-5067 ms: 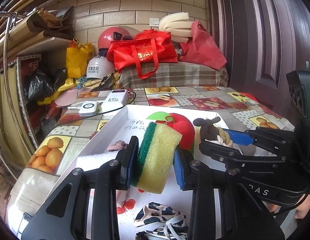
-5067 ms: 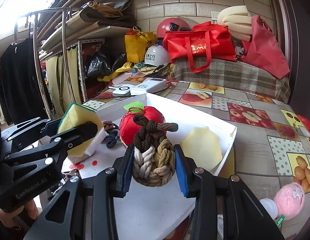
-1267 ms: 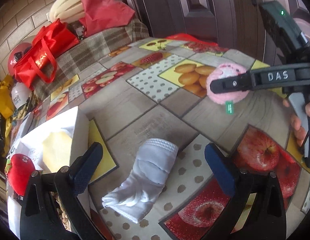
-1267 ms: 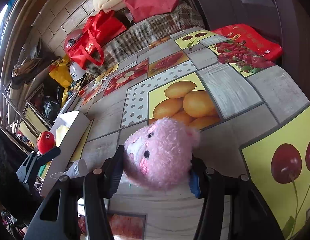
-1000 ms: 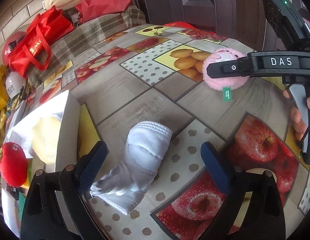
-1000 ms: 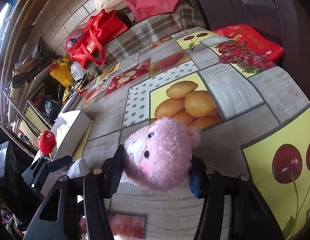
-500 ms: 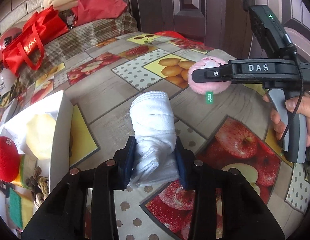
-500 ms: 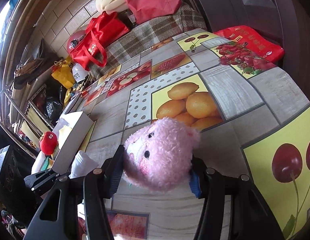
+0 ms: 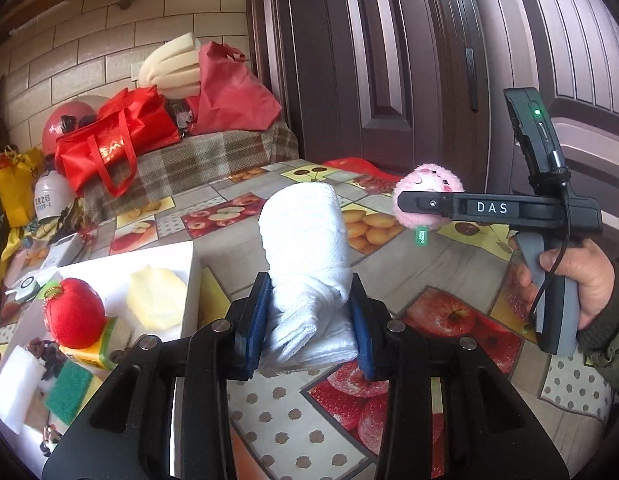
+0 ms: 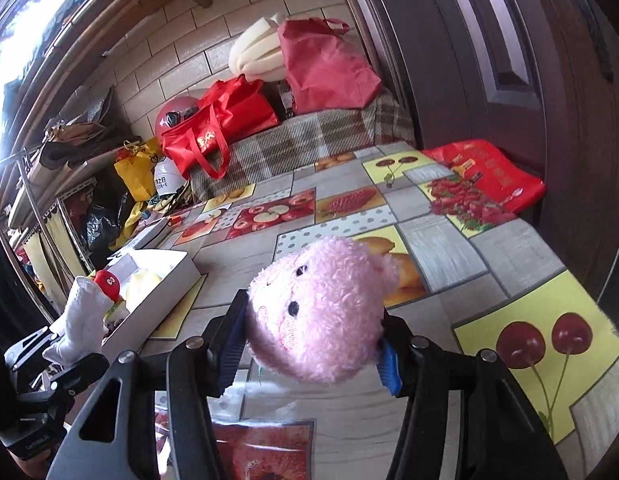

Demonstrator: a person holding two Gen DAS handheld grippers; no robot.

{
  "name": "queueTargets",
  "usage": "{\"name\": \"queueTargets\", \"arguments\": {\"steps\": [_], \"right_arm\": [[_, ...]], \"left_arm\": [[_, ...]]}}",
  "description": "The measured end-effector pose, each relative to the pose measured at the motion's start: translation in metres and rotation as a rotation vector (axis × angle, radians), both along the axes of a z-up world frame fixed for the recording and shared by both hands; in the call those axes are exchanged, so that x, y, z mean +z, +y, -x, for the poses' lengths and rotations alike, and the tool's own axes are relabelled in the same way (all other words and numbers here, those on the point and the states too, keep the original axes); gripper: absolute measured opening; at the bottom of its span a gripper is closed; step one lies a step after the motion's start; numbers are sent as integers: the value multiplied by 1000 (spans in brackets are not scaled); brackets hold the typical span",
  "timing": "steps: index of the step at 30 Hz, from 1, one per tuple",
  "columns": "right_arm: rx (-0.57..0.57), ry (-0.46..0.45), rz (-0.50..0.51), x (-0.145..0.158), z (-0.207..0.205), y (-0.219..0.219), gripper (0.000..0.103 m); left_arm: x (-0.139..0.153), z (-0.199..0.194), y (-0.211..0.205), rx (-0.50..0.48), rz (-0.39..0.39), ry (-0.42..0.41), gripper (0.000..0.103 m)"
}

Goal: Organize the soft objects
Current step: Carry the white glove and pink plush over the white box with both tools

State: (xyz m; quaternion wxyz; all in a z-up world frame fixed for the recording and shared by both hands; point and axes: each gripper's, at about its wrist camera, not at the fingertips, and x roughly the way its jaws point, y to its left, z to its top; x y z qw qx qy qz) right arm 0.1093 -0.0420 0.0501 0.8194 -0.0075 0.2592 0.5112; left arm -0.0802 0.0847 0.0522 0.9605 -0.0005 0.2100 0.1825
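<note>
So the left gripper (image 9: 307, 324) is clamped on a white rolled-up glove (image 9: 307, 256), blue pads squeezing its lower end while the cuffed end sticks up above the jaws. It's held up off the fruit-print tablecloth (image 9: 437, 276), just right of the white box (image 9: 191, 276).

The right gripper (image 10: 309, 344) is squeezed shut on a fluffy pink plush toy (image 10: 317, 308), little black eyes facing the camera, also lifted clear of the table. From the left wrist view you can see that plush (image 9: 427, 190) off to the right with a green tag dangling under it, and the person's hand (image 9: 577, 276) wrapped round the grey handle.

Inside the box: a red plush apple (image 9: 73, 314), a pale yellow foam piece (image 9: 155, 300), a green-and-yellow scrub sponge (image 9: 71, 390), a white foam block (image 9: 15, 392) and some dark braided rope (image 9: 47, 356), all bunched close together.

Back of the table there's a red tote bag (image 10: 213, 132) on a plaid cover, and a red helmet (image 10: 175, 114) just behind it.
</note>
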Motion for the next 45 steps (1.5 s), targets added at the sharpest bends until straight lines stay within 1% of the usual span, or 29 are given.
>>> {"name": "queueTargets", "arguments": {"steps": [3,4,12,19,24,27,37,45], "right_arm": [[-22,-109,-1,7,18,1,56],[-24,-130,-1,8,24,3,56],[14,-221,-14,11,63,13,56],[79,-263,-24,11,95,23,56],[82,-278,-42,12,107,24,56],[84,-280,-44,12,113,26,56],[109,-283,-42,10,130,40,56],[174,-315,-30,8,156,60,56]], "left_arm": [[3,12,5,13,7,-32,36],[4,15,7,16,6,-39,36],[7,35,9,34,-8,-87,36],[9,48,10,52,-12,-123,36],[10,59,13,65,-6,-161,36],[11,66,16,79,-15,-164,36],[11,93,48,173,-7,-174,36],[8,115,73,248,-2,-175,37]]}}
